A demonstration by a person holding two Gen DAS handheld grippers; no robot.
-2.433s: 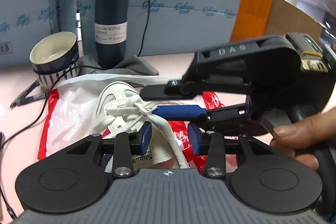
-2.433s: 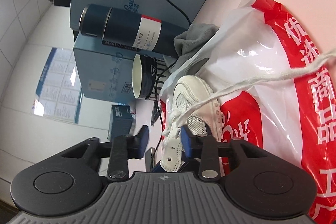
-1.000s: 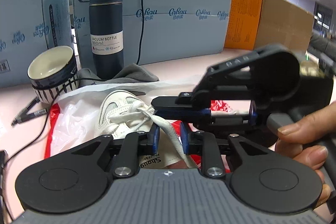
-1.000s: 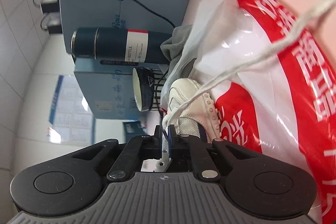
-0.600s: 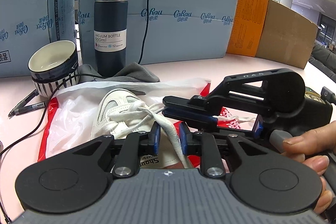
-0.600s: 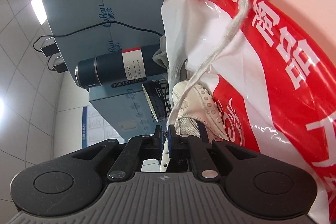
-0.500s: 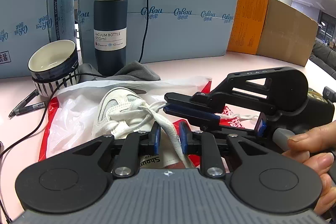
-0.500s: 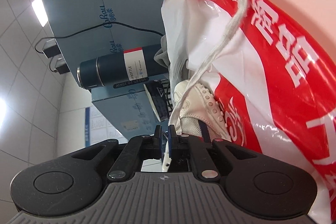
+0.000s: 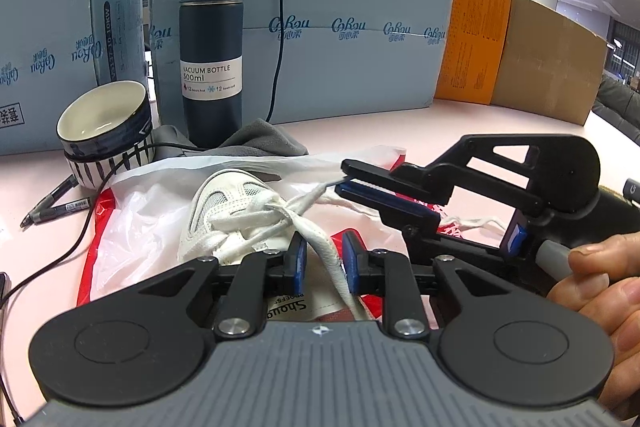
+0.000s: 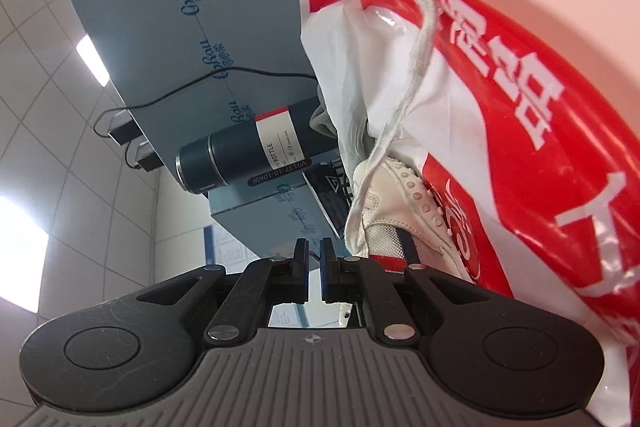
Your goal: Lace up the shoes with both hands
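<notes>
Lying on a red and white bag [image 9: 132, 223], the white shoe [image 9: 224, 211] points away, its lace [image 9: 326, 255] running back between the blue pads of the left gripper [image 9: 323, 261]. Those pads sit narrow around the lace, and I cannot tell if they squeeze it. The right gripper [image 10: 314, 273] is turned on its side, its fingers nearly together with nothing between them. A bottle [image 9: 211, 59] and bowl [image 9: 105, 131] stand behind the shoe

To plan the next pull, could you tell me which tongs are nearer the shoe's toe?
Right, probably: the right tongs reach just beside the toe; the left tongs sit farther back, straddling the lace.
</notes>
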